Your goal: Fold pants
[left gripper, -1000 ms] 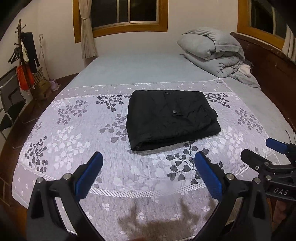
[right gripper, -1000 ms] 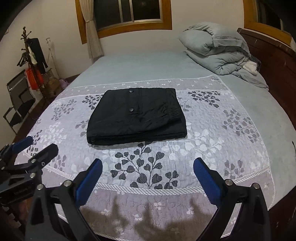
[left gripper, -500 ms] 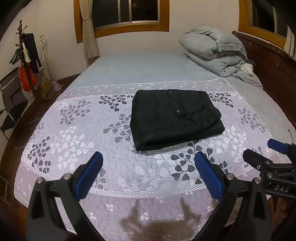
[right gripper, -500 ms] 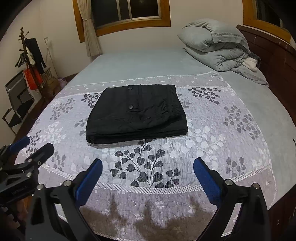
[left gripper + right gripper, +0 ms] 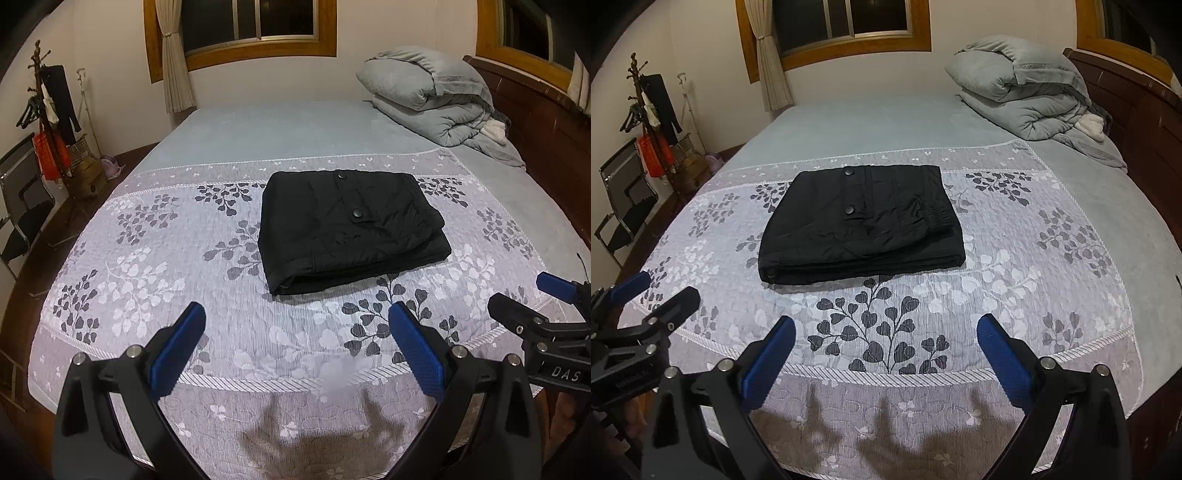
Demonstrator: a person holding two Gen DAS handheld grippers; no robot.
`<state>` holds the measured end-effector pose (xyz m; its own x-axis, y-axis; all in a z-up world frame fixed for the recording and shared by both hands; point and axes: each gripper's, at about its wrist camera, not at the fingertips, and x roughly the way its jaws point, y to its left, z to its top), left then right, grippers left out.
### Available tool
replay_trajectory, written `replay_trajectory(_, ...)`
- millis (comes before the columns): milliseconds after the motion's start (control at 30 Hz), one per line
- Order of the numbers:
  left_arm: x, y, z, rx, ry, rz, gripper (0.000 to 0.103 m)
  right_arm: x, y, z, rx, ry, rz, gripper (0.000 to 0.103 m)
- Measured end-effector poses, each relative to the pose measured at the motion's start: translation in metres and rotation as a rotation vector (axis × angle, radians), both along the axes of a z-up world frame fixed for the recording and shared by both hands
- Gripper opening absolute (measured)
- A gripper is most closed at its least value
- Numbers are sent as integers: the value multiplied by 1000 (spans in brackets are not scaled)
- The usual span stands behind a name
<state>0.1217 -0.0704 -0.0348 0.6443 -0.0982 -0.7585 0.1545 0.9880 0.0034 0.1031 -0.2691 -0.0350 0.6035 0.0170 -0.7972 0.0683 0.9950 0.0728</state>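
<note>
While both spread, folded pants (image 5: pixel 347 229) lie beyond each hand-held gripper (image 5: pixel 295 332) (untouched).

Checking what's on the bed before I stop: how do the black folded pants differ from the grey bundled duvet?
The black folded pants lie flat and squared on the floral coverlet; the grey bundled duvet is a tall, loose heap on plain sheet by the headboard. Pants show two snap buttons; duvet none. Neither gripper touches either.
</note>
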Motion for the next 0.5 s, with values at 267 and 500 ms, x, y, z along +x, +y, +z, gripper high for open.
replay_trajectory(267, 2, -1, -1, 2, 1, -4, 99, 1, 1, -4, -8, 6, -2, 99)
replay_trajectory(500, 4, 1, -4, -24, 18, 4, 99, 3, 1, -6, -9, 11, 1, 99)
